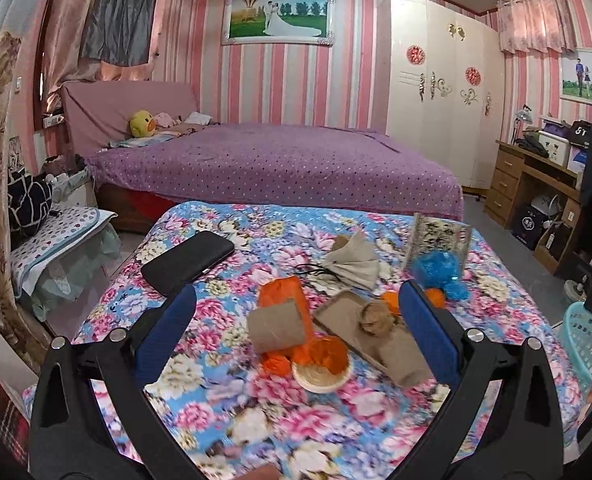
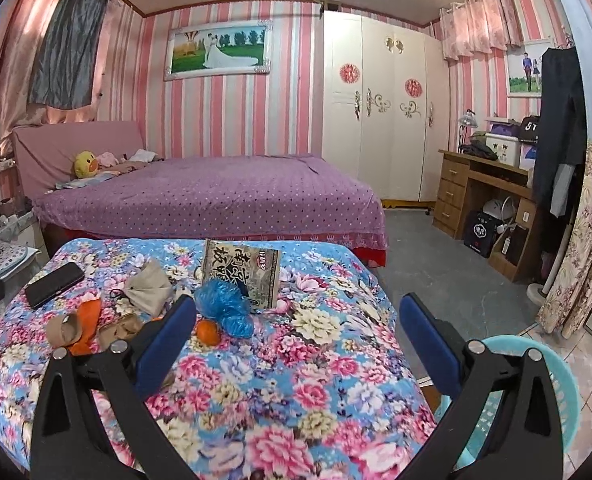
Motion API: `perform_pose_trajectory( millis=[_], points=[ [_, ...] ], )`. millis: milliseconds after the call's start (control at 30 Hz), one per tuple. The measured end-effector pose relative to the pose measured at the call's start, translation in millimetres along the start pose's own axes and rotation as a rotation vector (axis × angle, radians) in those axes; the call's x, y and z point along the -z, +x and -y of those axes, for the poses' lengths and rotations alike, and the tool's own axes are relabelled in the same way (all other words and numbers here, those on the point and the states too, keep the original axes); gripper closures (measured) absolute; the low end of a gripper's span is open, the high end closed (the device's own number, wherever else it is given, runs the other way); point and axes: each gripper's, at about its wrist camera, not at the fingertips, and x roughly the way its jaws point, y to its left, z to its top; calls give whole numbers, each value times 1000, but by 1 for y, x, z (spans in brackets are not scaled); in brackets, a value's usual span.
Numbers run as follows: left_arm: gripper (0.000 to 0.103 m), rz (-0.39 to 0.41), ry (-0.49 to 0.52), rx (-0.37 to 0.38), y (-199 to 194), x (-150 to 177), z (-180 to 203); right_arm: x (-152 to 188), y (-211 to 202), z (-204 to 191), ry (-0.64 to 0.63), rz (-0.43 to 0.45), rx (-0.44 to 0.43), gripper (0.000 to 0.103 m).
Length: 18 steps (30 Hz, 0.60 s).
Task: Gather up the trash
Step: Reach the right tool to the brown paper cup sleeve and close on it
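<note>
Trash lies on a table under a floral cloth (image 1: 215, 420). Between the fingers of my open left gripper (image 1: 298, 286) are a cardboard tube (image 1: 277, 328), an orange wrapper (image 1: 281, 292), orange peel on a round paper lid (image 1: 322, 366), a flat brown card (image 1: 344, 316) and crumpled brown paper (image 1: 376, 316). Farther back lie beige folded paper (image 1: 352, 260), a blue plastic bag (image 1: 440, 266) and a printed packet (image 1: 436, 240). My right gripper (image 2: 299, 304) hovers open and empty over the cloth (image 2: 316, 380), with the blue bag (image 2: 225, 306) and an orange (image 2: 209, 332) by its left finger.
A black phone (image 1: 187, 260) lies at the table's left rear. A turquoise plastic basket (image 2: 536, 360) stands on the floor off the table's right edge. Beyond the table are a purple bed (image 2: 215, 196), a white wardrobe (image 2: 376, 120) and a wooden desk (image 2: 476, 192).
</note>
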Motion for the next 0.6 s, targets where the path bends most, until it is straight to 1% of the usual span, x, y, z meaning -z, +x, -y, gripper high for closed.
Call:
perform_pose_trajectory(
  millis=[100,200,300,367,433,500,533,600],
  points=[
    [5,-15,-1,-28,14,4,-11,5,14,3,21,-10,4,4],
    [5,-49,-16,-24,29,11,-25,13,23,5,27,-20,4,4],
    [5,-59,-9,-35,37,15,-33,20,31,1,-8,-38,-2,4],
    [5,-69,-21,-43,42,21,-41,26,34,-2,-42,-39,12,4],
    [5,-93,-30,-41,49,28,-48,32,41,-4,-62,-73,23,4],
    [5,-111,-17,-51,54,35,-51,38,50,-4,-75,-131,37,4],
    [5,-122,-5,-56,57,41,-51,43,55,-3,-66,-154,28,4],
    [5,-143,1,-51,62,49,-50,48,58,-1,-52,-171,10,4]
  ],
)
